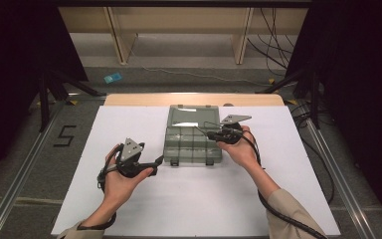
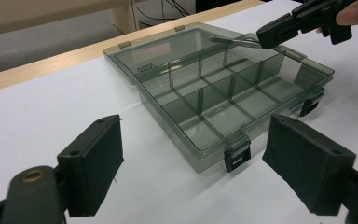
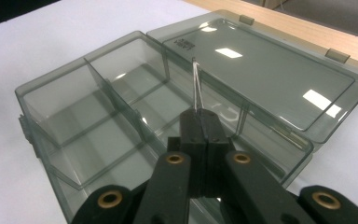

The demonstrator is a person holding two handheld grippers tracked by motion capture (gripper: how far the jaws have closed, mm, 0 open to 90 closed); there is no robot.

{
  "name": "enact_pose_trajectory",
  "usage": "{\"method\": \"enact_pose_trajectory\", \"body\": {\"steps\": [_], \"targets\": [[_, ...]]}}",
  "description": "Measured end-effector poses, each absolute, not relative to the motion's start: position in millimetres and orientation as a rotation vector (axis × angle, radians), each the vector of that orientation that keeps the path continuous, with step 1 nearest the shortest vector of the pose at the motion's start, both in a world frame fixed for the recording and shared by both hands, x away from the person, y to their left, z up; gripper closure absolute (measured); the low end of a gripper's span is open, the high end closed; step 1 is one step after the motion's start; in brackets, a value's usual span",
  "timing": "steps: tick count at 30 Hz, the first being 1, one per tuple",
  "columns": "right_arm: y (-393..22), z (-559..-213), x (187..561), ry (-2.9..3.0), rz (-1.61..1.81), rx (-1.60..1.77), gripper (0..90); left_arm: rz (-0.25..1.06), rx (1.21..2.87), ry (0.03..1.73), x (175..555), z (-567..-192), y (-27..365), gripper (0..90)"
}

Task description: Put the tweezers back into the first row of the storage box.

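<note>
We wear tan sleeves (image 1: 286, 209). Our grippers are black: the left gripper (image 2: 193, 163) has square padded jaws, the right gripper (image 3: 200, 123) brass-coloured rivets. Each carries a grey three-cornered plate (image 1: 131, 148) and trails a black cable (image 1: 283, 215).

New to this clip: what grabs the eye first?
The smoky clear compartment box in the middle of the white table, lid flung open toward the far edge, its visible compartments empty. Next, the right gripper over the box, shut on a thin metal piece that pokes out past the jaws. The left gripper waits open at the box's left.
</note>
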State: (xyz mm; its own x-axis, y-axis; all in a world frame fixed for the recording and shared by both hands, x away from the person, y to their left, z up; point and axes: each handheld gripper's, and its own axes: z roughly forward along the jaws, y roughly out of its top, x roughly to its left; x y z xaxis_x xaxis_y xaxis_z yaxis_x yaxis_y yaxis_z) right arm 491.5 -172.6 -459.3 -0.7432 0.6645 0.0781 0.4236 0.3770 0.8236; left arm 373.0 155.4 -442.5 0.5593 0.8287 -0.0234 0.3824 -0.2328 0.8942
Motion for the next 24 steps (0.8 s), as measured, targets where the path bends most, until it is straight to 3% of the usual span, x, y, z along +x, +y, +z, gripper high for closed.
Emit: {"method": "enact_pose_trajectory", "body": {"steps": [5,18,24], "targets": [[-172,-462,493,2.367,1.283,0.952,88.1,0.580,1.835,0.991,373,-443,155,18.3],[-179,-455,485,2.242,1.335,0.978,43.0,0.578,1.832,0.993,373,-443,155,18.3],[-191,-450,472,2.189,1.364,1.012,34.6,0.569,1.837,0.982,372,-443,155,18.4]]}}
